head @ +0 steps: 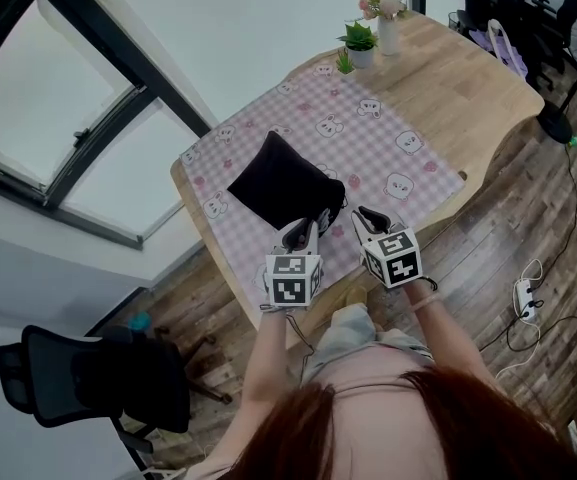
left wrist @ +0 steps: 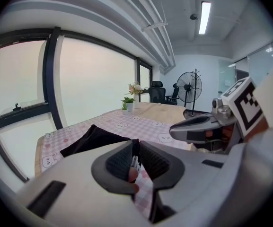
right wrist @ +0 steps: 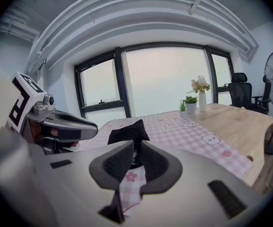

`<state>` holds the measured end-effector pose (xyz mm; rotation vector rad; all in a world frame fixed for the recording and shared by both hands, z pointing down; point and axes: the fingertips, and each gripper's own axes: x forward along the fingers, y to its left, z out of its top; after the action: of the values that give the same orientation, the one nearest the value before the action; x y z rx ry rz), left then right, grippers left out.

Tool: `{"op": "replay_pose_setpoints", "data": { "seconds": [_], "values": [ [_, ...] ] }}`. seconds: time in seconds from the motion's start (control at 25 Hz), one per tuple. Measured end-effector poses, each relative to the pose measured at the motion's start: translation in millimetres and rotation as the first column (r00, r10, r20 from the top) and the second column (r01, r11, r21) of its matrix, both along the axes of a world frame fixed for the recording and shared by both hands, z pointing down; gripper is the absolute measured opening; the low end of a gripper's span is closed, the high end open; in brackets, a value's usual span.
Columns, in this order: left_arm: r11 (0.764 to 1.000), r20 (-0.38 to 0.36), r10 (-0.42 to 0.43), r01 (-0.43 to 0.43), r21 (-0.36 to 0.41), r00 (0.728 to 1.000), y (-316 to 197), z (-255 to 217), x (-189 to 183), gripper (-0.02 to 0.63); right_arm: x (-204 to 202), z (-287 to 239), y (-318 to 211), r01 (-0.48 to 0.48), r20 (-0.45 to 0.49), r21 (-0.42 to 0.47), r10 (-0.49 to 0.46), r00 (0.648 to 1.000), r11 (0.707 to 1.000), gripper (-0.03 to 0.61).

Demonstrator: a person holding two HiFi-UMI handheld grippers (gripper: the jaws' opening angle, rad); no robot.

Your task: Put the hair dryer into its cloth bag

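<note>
The black cloth bag (head: 280, 183) lies bulging on the pink checked tablecloth (head: 388, 133); no hair dryer shows outside it. Its near end (head: 331, 206) points at both grippers by the table's front edge. My left gripper (head: 306, 226) has its jaws nearly together on a thin white striped cord end (left wrist: 135, 162), with the bag (left wrist: 91, 138) just beyond. My right gripper (head: 366, 215) is pinched on a dark strip of the bag's mouth (right wrist: 136, 159), and the bag (right wrist: 129, 132) rises to a peak behind it. Each gripper sees the other beside it.
A small potted plant (head: 359, 40) and a vase of flowers (head: 388, 18) stand at the table's far end, with a purple item (head: 505, 46) at its right corner. A black office chair (head: 88, 373) is at lower left; a fan base (head: 558, 123) and a power strip (head: 524, 296) sit on the floor at right.
</note>
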<state>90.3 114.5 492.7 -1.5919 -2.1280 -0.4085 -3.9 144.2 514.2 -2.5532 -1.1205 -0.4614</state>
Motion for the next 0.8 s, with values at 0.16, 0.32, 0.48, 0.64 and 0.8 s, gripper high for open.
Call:
{"op": "replay_pose_setpoints", "data": {
  "seconds": [0.16, 0.32, 0.48, 0.64, 0.8],
  "values": [
    [0.999, 0.012, -0.027, 0.028, -0.029, 1.000, -11, -12, -2, 0.038, -4, -9, -10, 0.008, -0.002, -0.023, -0.008, 1.000, 1.000, 0.034],
    [0.997, 0.035, -0.050, 0.052, -0.057, 0.998, -23, -26, -6, 0.029, -13, -18, -20, 0.001, -0.010, -0.040, -0.002, 1.000, 0.999, 0.014],
    [0.996, 0.082, -0.056, 0.061, -0.071, 0.995, -36, -38, -11, 0.028, -24, -29, -29, -0.012, -0.017, -0.066, 0.010, 1.000, 0.998, 0.002],
    [0.994, 0.103, -0.054, 0.063, -0.089, 0.993, -50, -52, -16, 0.026, -32, -45, -42, -0.004, -0.016, -0.117, 0.002, 1.000, 0.993, 0.000],
    [0.991, 0.108, -0.047, 0.059, -0.119, 0.993, -63, -68, -19, 0.025, -36, -64, -53, 0.003, -0.020, -0.165, -0.006, 1.000, 0.986, 0.000]
  ]
}}
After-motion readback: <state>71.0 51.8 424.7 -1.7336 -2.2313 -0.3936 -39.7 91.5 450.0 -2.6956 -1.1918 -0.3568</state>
